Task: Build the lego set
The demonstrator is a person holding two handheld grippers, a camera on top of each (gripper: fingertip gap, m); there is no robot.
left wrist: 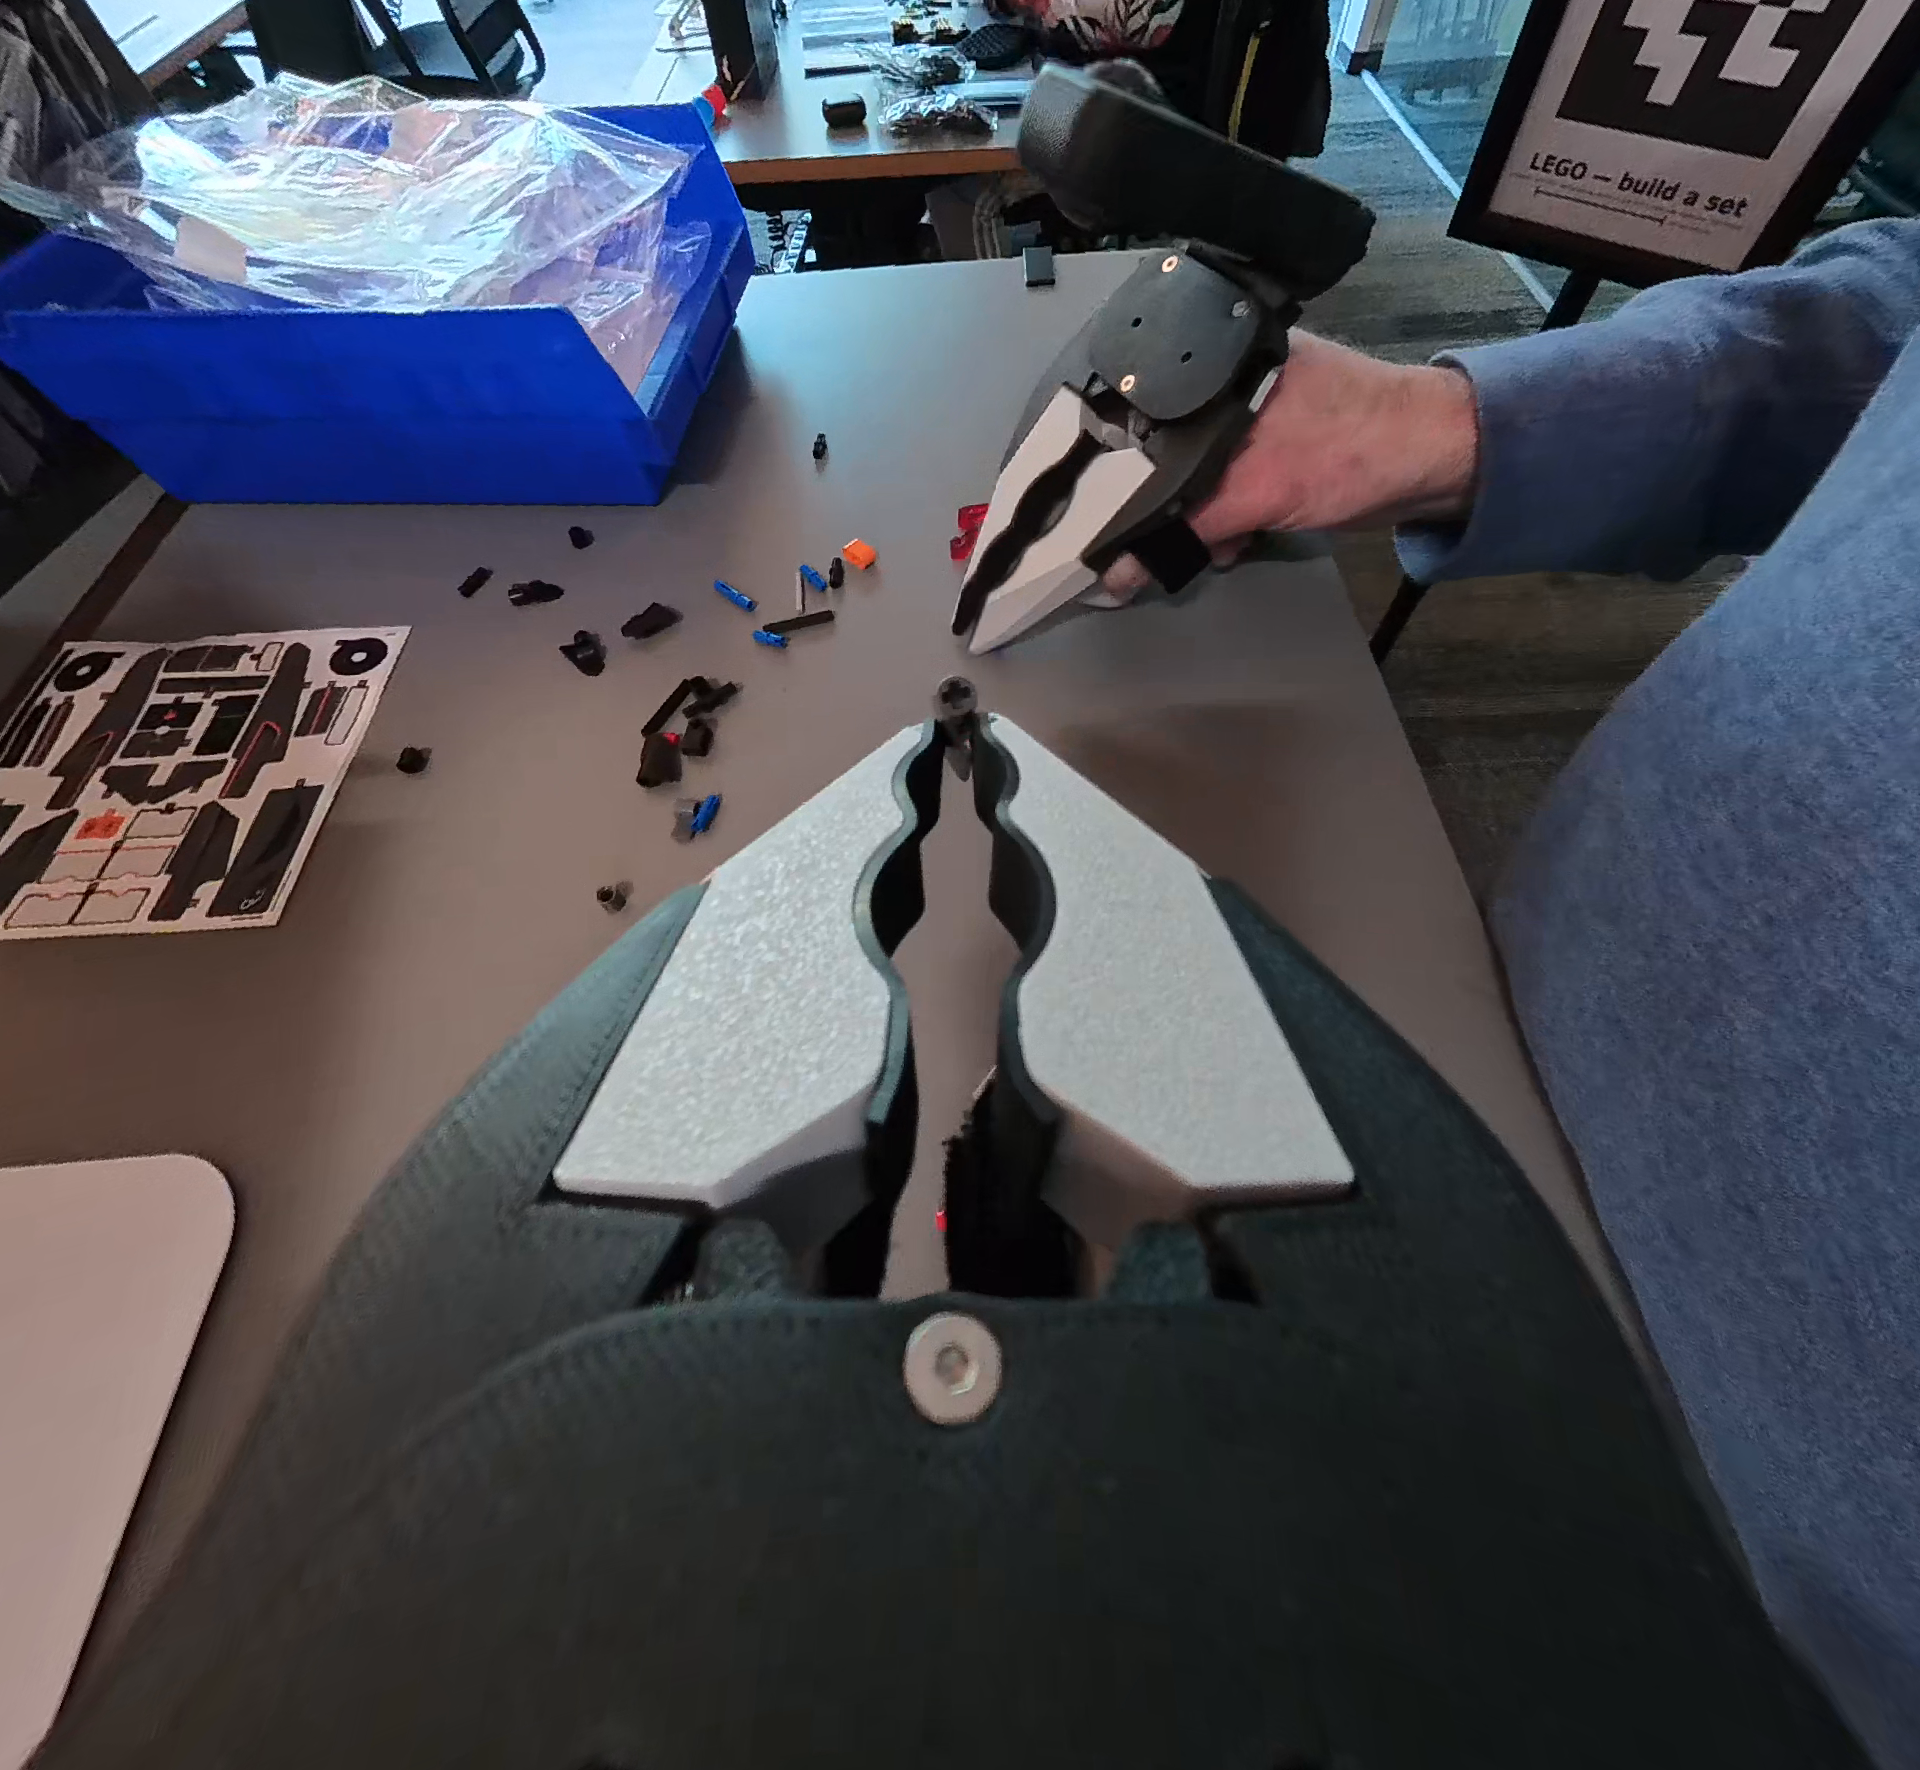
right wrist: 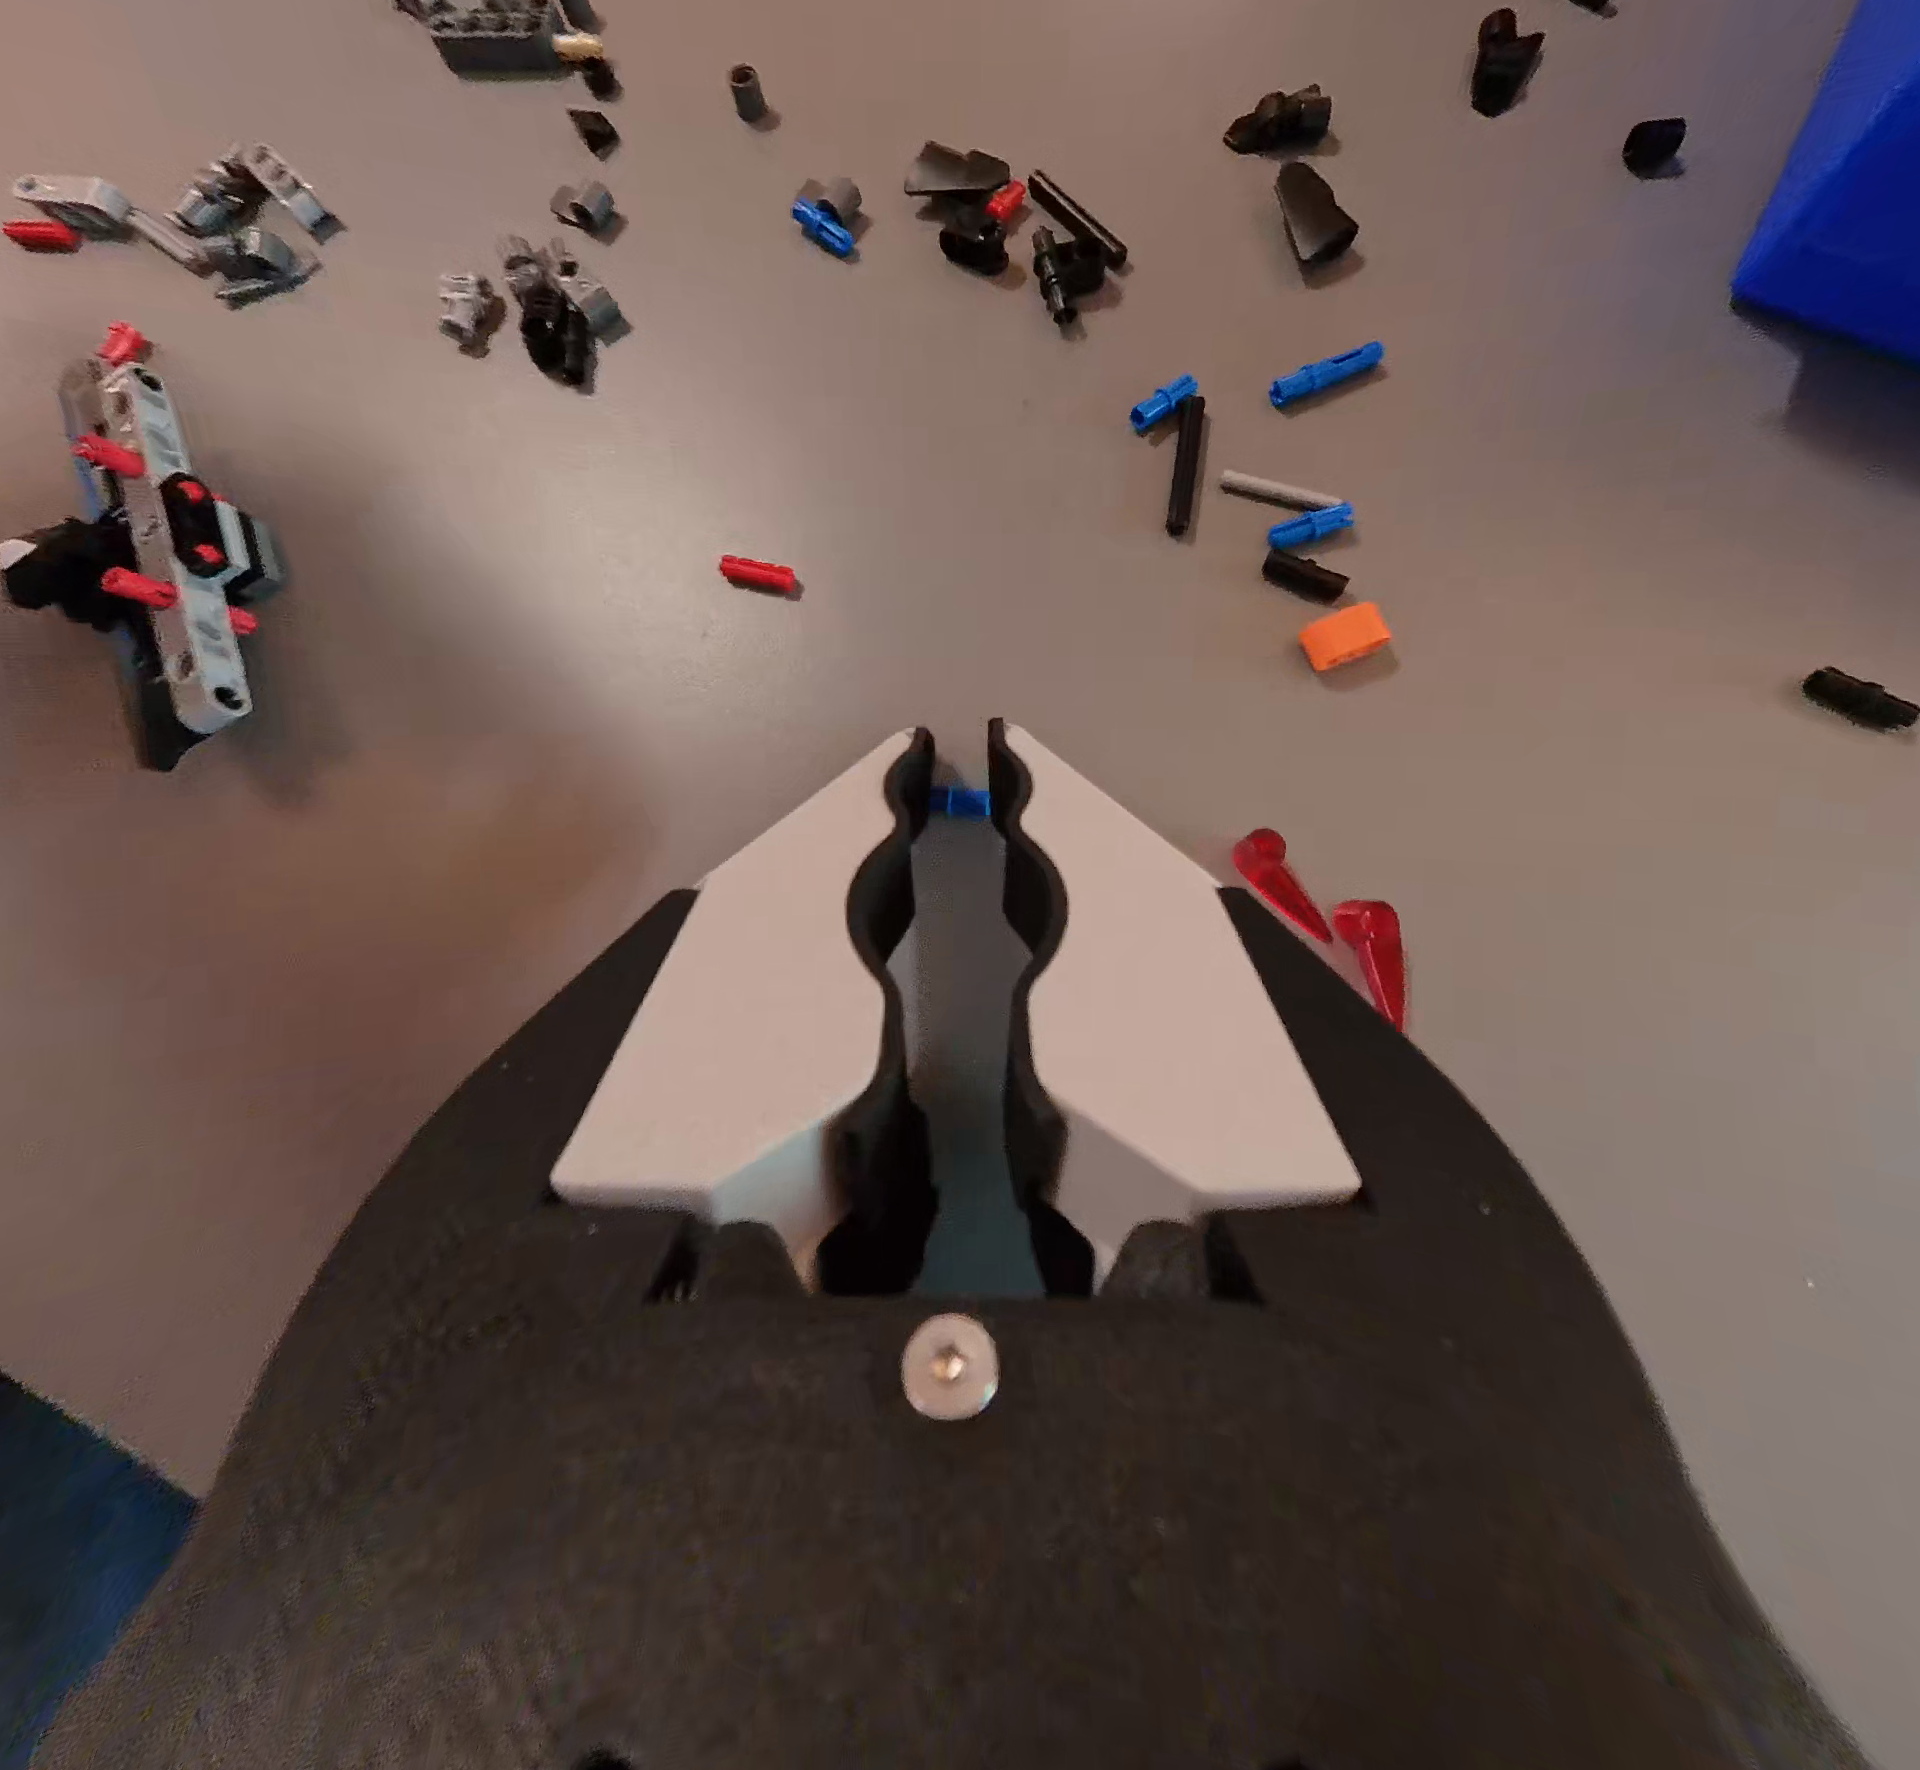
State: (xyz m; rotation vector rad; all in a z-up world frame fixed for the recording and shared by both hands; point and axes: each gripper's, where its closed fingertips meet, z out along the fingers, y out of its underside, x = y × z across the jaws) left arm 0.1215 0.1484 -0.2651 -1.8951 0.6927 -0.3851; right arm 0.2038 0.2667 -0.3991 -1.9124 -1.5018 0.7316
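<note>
Only the left wrist view shows the sticker sheet (left wrist: 177,775) far left, the blue bin (left wrist: 395,390), and the left gripper (left wrist: 958,733) with jaws narrow, pinching a small black pin (left wrist: 956,697). Only the right wrist view shows the grey assembly (right wrist: 156,536) at left, a red pin (right wrist: 758,573) mid-table, and the right gripper (right wrist: 958,764) clamping a blue pin (right wrist: 961,801).

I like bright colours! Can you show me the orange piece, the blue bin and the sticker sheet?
orange piece (right wrist: 1345,637), right wrist view, middle of its top face.
blue bin (left wrist: 343,411), left wrist view, front wall.
sticker sheet (left wrist: 177,775), left wrist view, centre of the sheet.
</note>
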